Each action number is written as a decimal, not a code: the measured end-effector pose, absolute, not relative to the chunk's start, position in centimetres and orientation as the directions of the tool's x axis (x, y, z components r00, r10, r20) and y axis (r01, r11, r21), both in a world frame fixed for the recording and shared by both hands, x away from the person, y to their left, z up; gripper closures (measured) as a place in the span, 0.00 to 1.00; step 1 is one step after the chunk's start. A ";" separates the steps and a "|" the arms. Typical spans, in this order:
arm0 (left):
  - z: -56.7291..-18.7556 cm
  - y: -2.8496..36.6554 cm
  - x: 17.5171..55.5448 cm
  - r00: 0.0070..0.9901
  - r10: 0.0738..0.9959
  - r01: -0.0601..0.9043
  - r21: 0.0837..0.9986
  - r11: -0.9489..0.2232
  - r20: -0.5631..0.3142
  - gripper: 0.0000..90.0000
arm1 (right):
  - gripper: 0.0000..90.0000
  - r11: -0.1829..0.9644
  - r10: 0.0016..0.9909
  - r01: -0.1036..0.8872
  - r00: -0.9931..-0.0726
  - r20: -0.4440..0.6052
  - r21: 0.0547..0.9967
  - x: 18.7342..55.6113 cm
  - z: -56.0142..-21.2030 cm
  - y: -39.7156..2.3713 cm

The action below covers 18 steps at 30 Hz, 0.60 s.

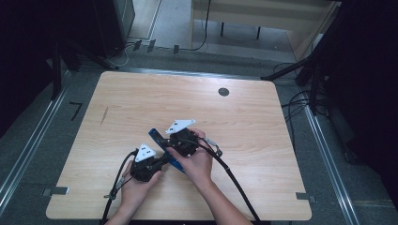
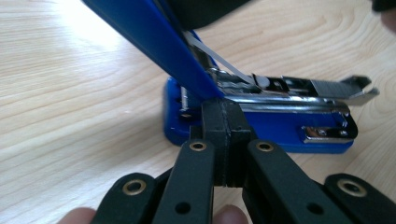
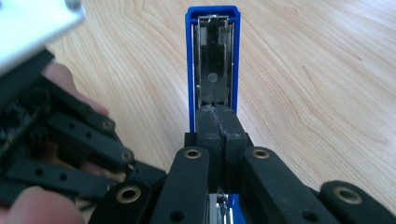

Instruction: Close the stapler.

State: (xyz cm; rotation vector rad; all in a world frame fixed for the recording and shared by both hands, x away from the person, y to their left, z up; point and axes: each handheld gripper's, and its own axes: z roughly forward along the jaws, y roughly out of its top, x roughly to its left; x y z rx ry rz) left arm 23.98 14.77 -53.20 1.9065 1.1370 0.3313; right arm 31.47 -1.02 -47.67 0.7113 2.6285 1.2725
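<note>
A blue stapler (image 1: pixel 156 137) lies folded open on the wooden table (image 1: pixel 244 126), between the person's two hands. In the left gripper view its base with the metal magazine (image 2: pixel 299 100) runs to the right, and the blue lid (image 2: pixel 154 42) rises up to the left. My left gripper (image 2: pixel 224 116) is shut, pads together, with its tips against the stapler's hinge end. My right gripper (image 3: pixel 219 122) is also shut. Its tips rest on the metal-lined inside of the raised lid (image 3: pixel 213 56), and nothing sits between the pads. In the high view the left gripper (image 1: pixel 162 161) and right gripper (image 1: pixel 168 140) meet at the stapler.
A dark round hole (image 1: pixel 224 92) sits near the table's far edge, and a short dark mark (image 1: pixel 104 116) at the left. Black cables (image 1: pixel 234 180) trail from both grippers to the near edge. Floor rails and cables surround the table.
</note>
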 end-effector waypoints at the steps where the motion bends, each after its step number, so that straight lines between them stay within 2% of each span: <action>1: -53.2 14.6 23.9 0.550 0.815 0.580 0.786 -0.214 -0.184 1.00 | 1.00 0.532 0.469 0.355 -0.879 0.081 0.769 31.5 -47.7 -1.0; 6: -53.2 13.9 23.6 0.560 0.809 0.558 0.804 -0.205 -0.182 1.00 | 1.00 0.524 0.466 0.349 -0.881 0.081 0.777 31.3 -47.5 -1.2; 18: -53.2 12.3 23.3 0.589 0.798 0.536 0.801 -0.266 -0.129 1.00 | 1.00 0.504 0.470 0.347 -0.879 0.086 0.791 31.1 -47.2 -1.8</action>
